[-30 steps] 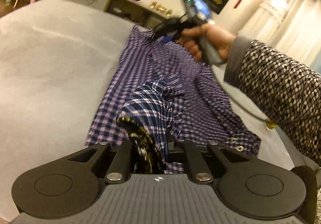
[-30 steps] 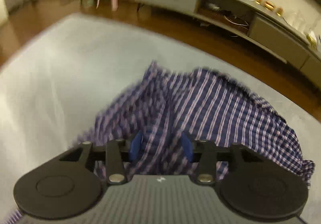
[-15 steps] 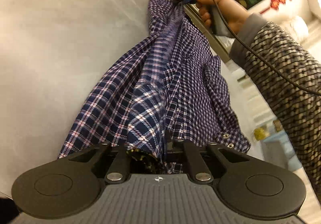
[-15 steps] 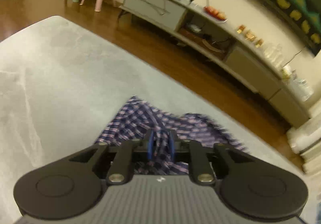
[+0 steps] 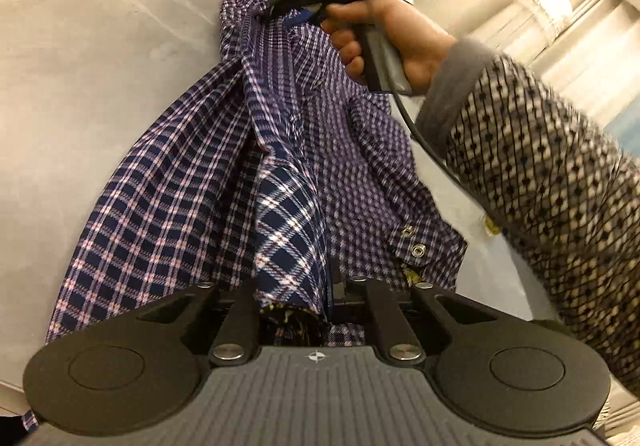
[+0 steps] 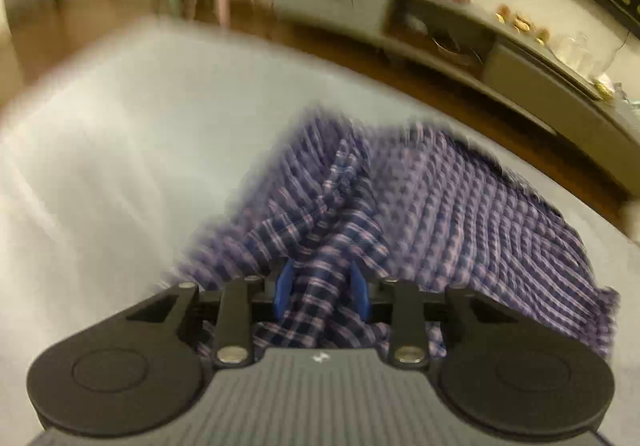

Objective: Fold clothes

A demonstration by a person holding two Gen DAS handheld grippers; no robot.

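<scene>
My left gripper (image 5: 296,286) clamps the soft, light purple checked cotton shirt (image 5: 200,182), jaws loosening slightly; my right gripper (image 6: 320,286) opens around its bunched edge, so I hold hems.

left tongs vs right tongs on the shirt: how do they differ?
The left tongs stand narrow, clamped on a bunched fold of the plaid shirt; the right tongs stand wider, blue pads showing. The left tongs have the shirt's near end, the right tongs its far end. Shared: both are opening, shirt between the jaws.
</scene>
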